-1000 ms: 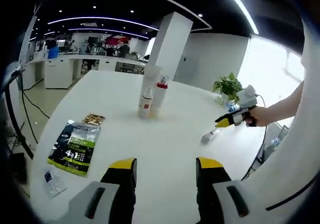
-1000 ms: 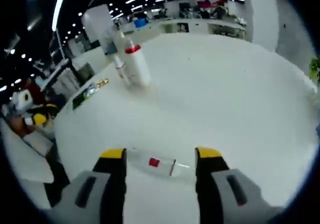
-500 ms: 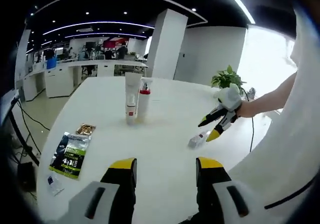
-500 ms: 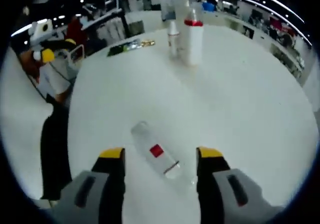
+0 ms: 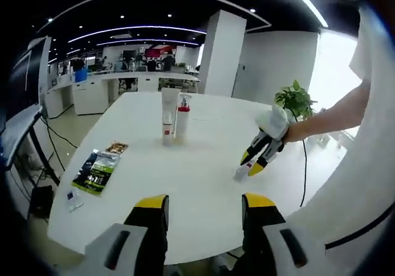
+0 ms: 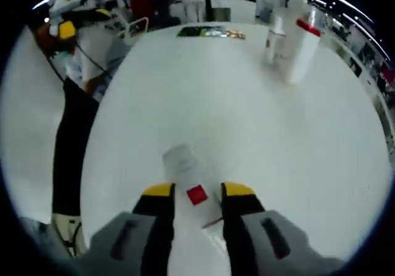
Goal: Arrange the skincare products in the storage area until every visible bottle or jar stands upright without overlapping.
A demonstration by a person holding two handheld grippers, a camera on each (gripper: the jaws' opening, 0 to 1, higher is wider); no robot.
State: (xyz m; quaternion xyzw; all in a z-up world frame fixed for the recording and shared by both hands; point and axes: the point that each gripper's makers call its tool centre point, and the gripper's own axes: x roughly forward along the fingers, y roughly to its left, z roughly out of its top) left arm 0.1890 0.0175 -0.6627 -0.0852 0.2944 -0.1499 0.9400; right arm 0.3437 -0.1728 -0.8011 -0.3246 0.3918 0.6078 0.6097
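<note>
The right claw is closed around a clear bottle with a red label, which lies flat on the white surface; its 2 jaws press on both sides. In the left gripper view the left claw is spread wide above the surface edge, holding nothing. Farther away, a white tube and a red-capped bottle stand upright just beside each other. A green packet lies flat near the left edge.

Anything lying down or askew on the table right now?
Yes: the clear bottle lies on its side near the table edge, between the right tongs, while the tube and red-capped bottle stand upright.
</note>
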